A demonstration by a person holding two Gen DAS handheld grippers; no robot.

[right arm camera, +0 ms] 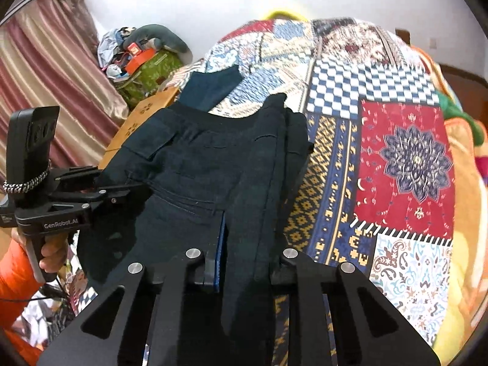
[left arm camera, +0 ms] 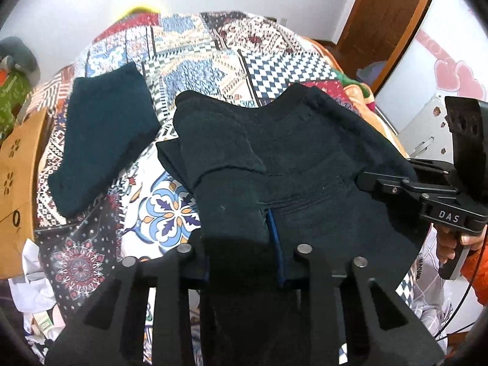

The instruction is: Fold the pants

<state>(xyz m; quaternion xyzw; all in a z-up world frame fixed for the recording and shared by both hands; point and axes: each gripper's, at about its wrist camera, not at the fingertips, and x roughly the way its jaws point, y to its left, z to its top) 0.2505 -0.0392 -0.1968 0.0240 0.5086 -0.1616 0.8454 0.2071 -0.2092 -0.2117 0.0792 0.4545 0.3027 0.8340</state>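
Observation:
Dark navy pants (left arm camera: pixel 274 158) lie folded on a patchwork quilt (left arm camera: pixel 213 61), lifted at the near edge. My left gripper (left arm camera: pixel 241 231) is shut on a fold of the pants at their left near corner. My right gripper (right arm camera: pixel 244 244) is shut on the pants' right near edge, the cloth draped between its fingers. The pants also fill the middle of the right wrist view (right arm camera: pixel 207 164). The right gripper shows from the side in the left wrist view (left arm camera: pixel 384 183). The left gripper shows in the right wrist view (right arm camera: pixel 122 192).
A second folded dark teal garment (left arm camera: pixel 103 134) lies on the quilt to the far left; it also shows in the right wrist view (right arm camera: pixel 210 88). A cardboard box (left arm camera: pixel 15 183) stands at the bed's left side. A green bag with clutter (right arm camera: pixel 146 70) sits by the curtain.

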